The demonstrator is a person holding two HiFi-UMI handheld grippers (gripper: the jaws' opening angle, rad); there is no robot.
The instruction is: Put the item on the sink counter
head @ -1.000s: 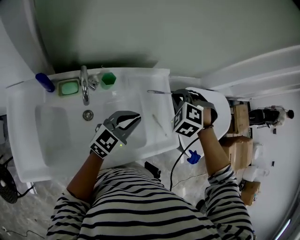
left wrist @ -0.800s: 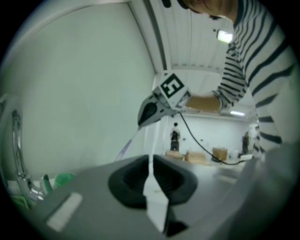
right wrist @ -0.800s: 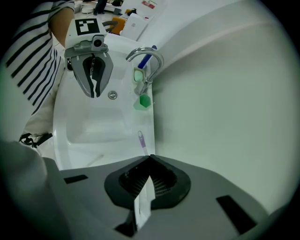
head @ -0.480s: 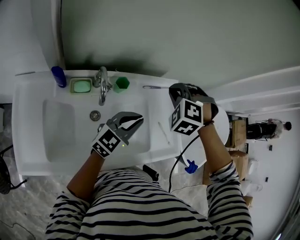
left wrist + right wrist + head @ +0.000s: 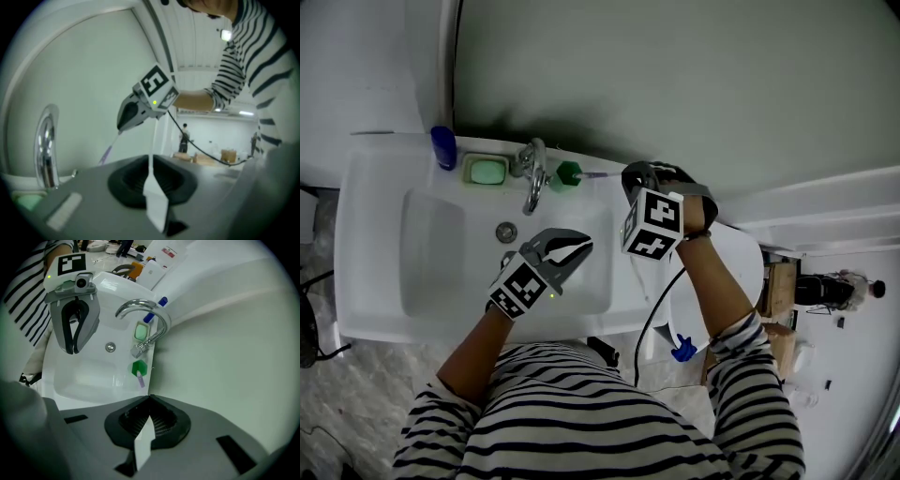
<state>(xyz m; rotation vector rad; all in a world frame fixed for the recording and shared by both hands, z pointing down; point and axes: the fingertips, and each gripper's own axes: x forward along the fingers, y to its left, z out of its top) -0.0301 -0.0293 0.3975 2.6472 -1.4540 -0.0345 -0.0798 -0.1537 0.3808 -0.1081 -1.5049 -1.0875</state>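
Step in hand: carrying the thin purple-tipped white stick [image 5: 600,175], apparently a toothbrush, to a resting place on the white moulded sink surface [image 5: 366,281].
Right gripper [image 5: 628,174]: fingers clenched on the stick's near end. The stick slants down toward the green cup [image 5: 569,175], with its purple end at the cup's rim. Whether the two touch cannot be told.
Left gripper [image 5: 581,244]: fingers clenched together on nothing, hovering over the basin [image 5: 450,262].
Doing it well: a bare flat strip is the best target, likely the back ledge just right of the cup. The stick should be lowered until it lies along the ledge, and only then released. Let go from a height, so light a thing could bounce or roll into the basin. Keeping clear of the cup and the curved chrome tap [image 5: 532,178] avoids a knock.
Surface: along the back stand a blue bottle [image 5: 442,147], a dish with green soap [image 5: 486,171], the tap and the cup. A round drain [image 5: 506,232] sits in the basin.
Room: a plain grey-green wall behind. Cardboard boxes [image 5: 780,286] and a distant person [image 5: 848,289] are on the floor to the right.
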